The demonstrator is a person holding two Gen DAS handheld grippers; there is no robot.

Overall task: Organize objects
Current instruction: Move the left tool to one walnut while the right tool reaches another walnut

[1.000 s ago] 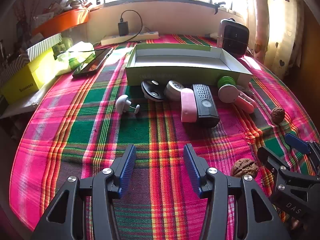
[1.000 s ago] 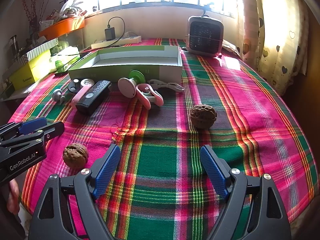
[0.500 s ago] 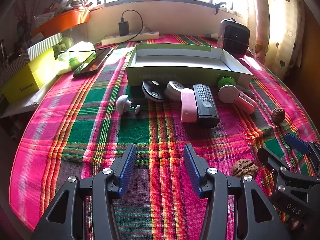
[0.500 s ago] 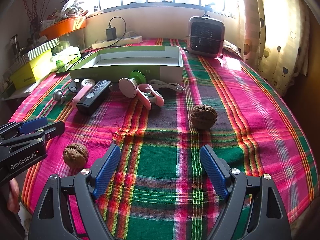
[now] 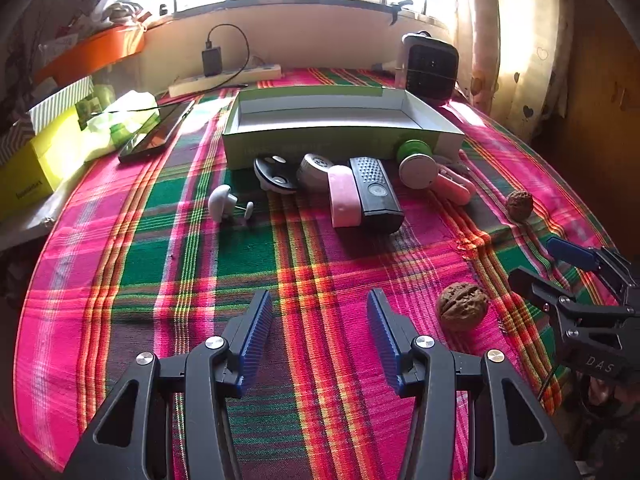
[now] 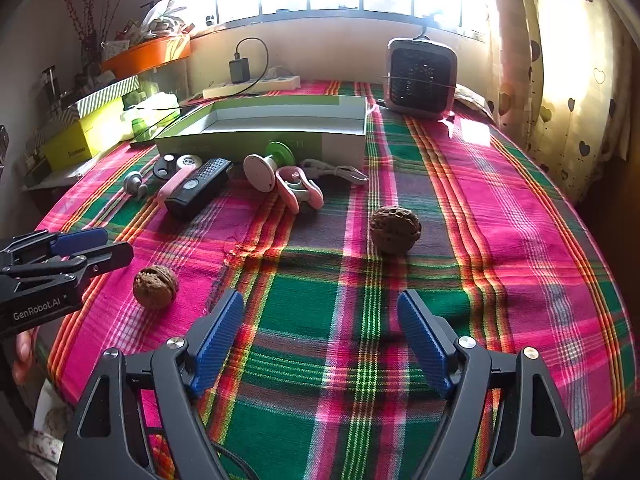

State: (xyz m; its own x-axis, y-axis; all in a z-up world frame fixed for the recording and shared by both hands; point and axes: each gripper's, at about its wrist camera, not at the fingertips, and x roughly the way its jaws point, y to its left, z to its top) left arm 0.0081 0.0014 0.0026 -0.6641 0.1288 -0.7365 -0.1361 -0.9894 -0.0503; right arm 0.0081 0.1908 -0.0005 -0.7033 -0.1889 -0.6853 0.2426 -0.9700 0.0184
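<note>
The green box [image 5: 340,142] sits empty near the window. The gadgets crowd against its front wall, the black remote [image 5: 376,192] among them, and two walnuts [image 6: 155,287] [image 6: 395,230] lie loose on the plaid tabletop [image 6: 500,220]. Nothing looks sorted yet. Left claw [image 5: 316,336] and right claw [image 6: 322,338] both gape wide, holding nothing.

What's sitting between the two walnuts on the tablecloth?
Nothing but bare plaid cloth with a small pucker lies between the near walnut and the far walnut, seen best in the right wrist view.
</note>
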